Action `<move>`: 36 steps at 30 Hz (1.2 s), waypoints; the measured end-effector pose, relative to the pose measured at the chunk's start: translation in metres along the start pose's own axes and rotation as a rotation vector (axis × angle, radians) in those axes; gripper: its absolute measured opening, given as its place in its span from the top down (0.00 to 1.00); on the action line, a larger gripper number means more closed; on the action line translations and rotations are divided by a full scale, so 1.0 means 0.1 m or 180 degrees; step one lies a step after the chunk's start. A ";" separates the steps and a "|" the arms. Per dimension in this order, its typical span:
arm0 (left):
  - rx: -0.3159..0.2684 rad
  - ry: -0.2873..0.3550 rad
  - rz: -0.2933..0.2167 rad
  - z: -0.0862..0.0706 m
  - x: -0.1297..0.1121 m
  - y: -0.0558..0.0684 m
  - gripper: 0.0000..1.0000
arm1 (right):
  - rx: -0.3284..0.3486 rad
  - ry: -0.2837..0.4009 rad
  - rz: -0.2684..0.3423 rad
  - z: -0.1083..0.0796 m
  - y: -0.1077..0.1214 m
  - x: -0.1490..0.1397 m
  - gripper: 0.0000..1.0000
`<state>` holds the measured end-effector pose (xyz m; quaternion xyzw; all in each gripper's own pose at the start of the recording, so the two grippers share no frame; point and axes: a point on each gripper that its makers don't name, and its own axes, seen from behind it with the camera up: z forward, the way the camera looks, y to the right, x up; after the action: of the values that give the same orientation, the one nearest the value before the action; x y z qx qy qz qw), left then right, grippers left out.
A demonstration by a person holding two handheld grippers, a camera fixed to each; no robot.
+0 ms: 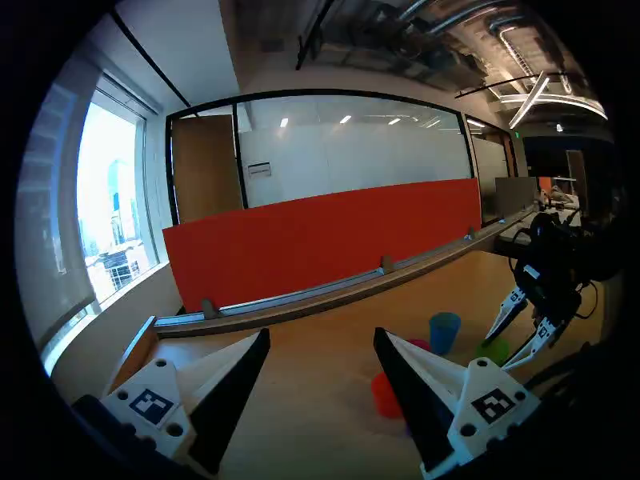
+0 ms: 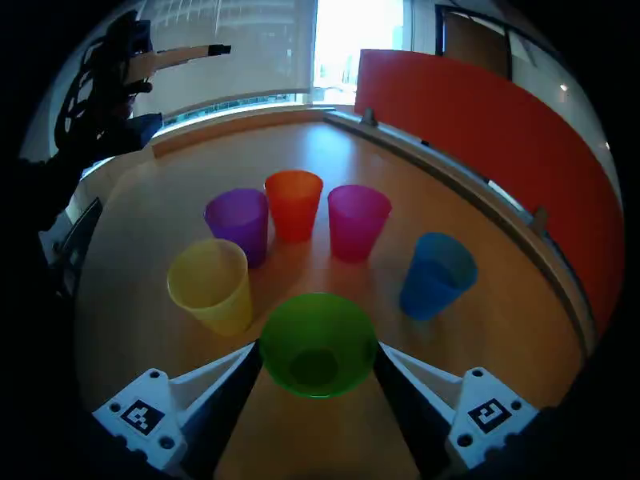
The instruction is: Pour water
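White-and-black left gripper [image 1: 320, 336]: fingers apart with nothing between them, held above the table; in the right gripper view it sits high at the far left
Yellow translucent plastic cup [image 2: 210, 284]: upright, leftmost of the group, just beside the purple cup
Purple translucent plastic cup [image 2: 238, 220]: upright in the back row, close against the orange cup
Orange translucent plastic cup [image 2: 294, 204]: upright, rear centre of the group
Green translucent plastic cup [image 2: 318, 364]: the task's vessel, nearest the camera, upright between the right gripper's fingers; whether it holds water cannot be told
Right gripper [image 2: 318, 350]: both fingers lie against the sides of the green cup, clamped on it
Magenta translucent plastic cup [image 2: 358, 220]: upright in the back row, just right of the orange cup
Blue translucent plastic cup [image 2: 436, 276]: stands apart at the right of the group
Light wooden table [image 2: 512, 344]: carries all six cups, with a red partition panel [image 2: 512, 136] along its far edge
Step in hand: judged to be the grasp of the pouring cup; whether it has left the table cannot be told
Next move: calls for raising the green cup clear, carrying it over a receiving cup and tipping it slowly; the free left gripper could steady that cup
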<state>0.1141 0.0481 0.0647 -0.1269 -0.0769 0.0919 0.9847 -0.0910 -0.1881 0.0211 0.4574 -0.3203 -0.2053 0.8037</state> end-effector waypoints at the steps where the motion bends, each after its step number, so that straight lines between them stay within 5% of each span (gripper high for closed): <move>1: 0.0002 -0.0001 0.0000 0.00 0.00 0.00 0.04 | -0.0005 0.0008 0.0005 0.00 0.00 0.00 0.03; 12: 0.0023 0.0001 -0.0001 -0.01 -0.01 -0.03 0.04 | -0.0088 0.0105 0.0127 -0.02 0.08 0.02 0.08; 36: 0.0005 0.0036 0.0023 -0.02 0.06 0.00 0.04 | -0.0158 0.0522 0.0101 -0.45 0.09 0.44 0.08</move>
<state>0.1202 0.0490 0.0639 -0.1270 -0.0708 0.0948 0.9848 -0.0280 -0.1839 0.0262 0.4475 -0.2555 -0.1623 0.8415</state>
